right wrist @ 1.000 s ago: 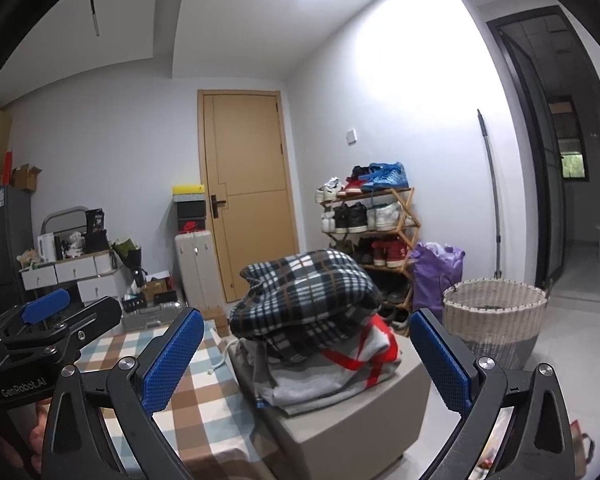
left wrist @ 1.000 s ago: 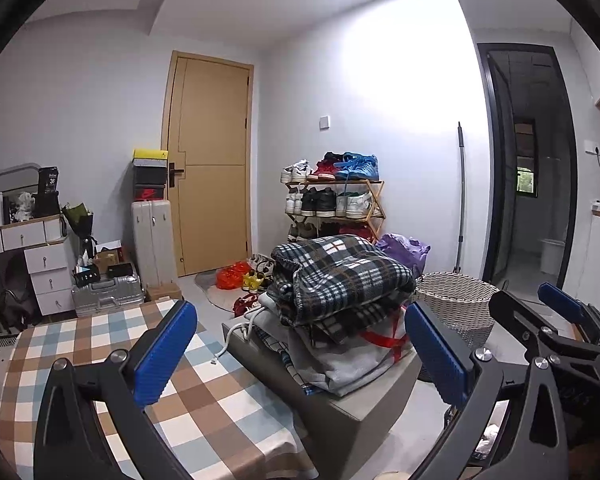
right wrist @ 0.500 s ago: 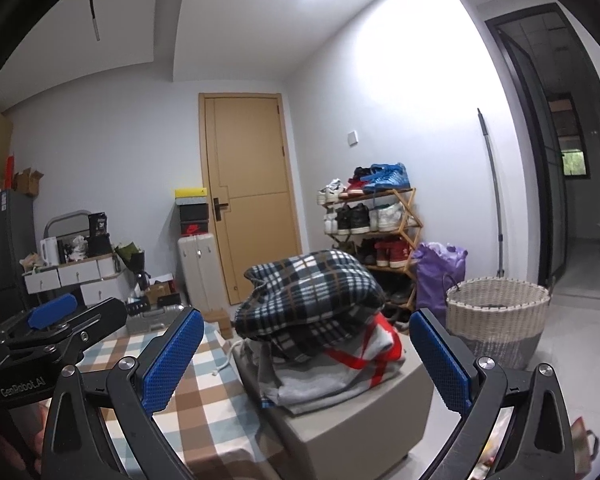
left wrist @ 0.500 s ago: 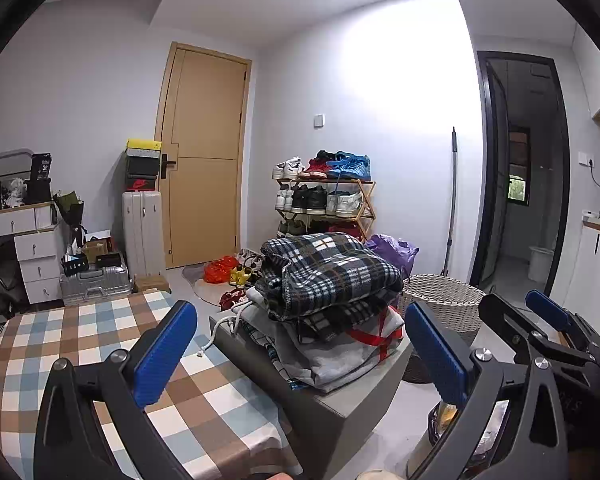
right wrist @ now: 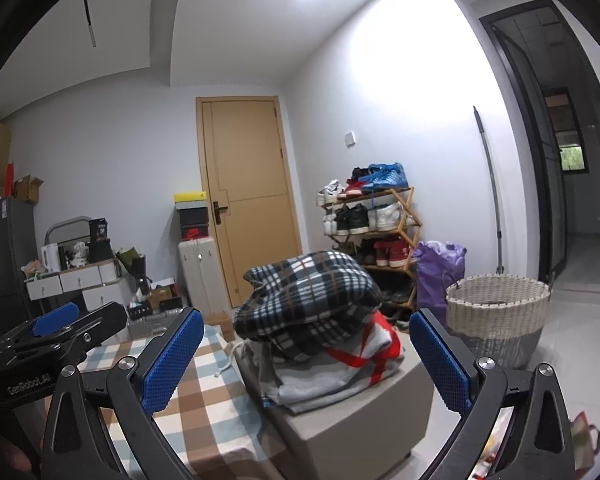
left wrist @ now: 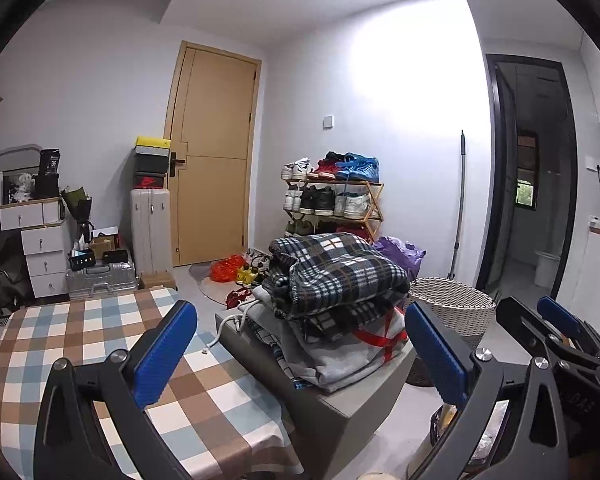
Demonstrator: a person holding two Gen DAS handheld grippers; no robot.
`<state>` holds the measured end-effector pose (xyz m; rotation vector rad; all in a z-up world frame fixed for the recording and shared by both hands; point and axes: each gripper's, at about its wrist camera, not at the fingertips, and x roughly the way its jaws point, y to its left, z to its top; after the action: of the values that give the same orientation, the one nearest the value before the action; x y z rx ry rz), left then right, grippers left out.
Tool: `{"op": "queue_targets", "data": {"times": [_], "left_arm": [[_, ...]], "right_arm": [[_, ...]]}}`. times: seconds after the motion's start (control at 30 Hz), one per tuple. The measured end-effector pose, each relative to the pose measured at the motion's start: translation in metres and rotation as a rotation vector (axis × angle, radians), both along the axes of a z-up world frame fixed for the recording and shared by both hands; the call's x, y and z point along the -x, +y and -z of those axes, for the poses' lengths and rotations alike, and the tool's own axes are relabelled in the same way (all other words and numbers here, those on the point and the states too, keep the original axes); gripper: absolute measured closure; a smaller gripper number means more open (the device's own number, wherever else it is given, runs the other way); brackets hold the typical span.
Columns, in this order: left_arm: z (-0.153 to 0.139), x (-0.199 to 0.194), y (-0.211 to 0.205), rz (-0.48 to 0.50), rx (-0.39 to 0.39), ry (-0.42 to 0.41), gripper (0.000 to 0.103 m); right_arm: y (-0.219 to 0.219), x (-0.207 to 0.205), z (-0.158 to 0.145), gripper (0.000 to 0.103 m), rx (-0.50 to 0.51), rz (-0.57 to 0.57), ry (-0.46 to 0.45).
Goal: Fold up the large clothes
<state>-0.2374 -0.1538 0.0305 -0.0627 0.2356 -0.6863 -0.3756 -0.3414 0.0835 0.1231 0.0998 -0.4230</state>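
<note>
We found the left hand-held gripper (left wrist: 300, 354) spread wide with nothing between its blue pads (left wrist: 165, 354), held in the air above the near edge of the checked surface (left wrist: 72, 332). The right hand-held gripper (right wrist: 306, 358) was likewise spread wide and empty, level with the left one, whose body showed at the left edge of the right wrist view.

The clothes pile (left wrist: 332, 304) lay on a grey box-shaped stool (left wrist: 340, 412) just beside the right end of the checked surface. A dark plaid fleece garment (right wrist: 310, 294) sat on top, folded over on itself. Beneath it we noted a grey garment with red stripes (right wrist: 360, 364), and a white drawstring (left wrist: 230, 324) hung from the stack toward the surface. Neither hand-held gripper touched the pile; both stood apart from it on the near side.

Behind the stool we recorded a woven laundry basket (right wrist: 498, 316) on the floor, a purple bag (right wrist: 436, 274) against a wooden shoe rack (right wrist: 374, 224), and a closed tan door (left wrist: 216, 152). A white drawer unit (left wrist: 40, 240) stood at the far left wall.
</note>
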Motion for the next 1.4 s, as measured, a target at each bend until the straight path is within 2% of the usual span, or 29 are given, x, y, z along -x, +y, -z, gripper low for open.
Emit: {"op": "queue_targets", "data": {"times": [1.4], "left_arm": [[-0.001, 0.005, -0.012, -0.01, -0.008, -0.019, 0.002]], "right_arm": [[-0.003, 0.004, 0.002, 0.0, -0.035, -0.012, -0.001]]}}
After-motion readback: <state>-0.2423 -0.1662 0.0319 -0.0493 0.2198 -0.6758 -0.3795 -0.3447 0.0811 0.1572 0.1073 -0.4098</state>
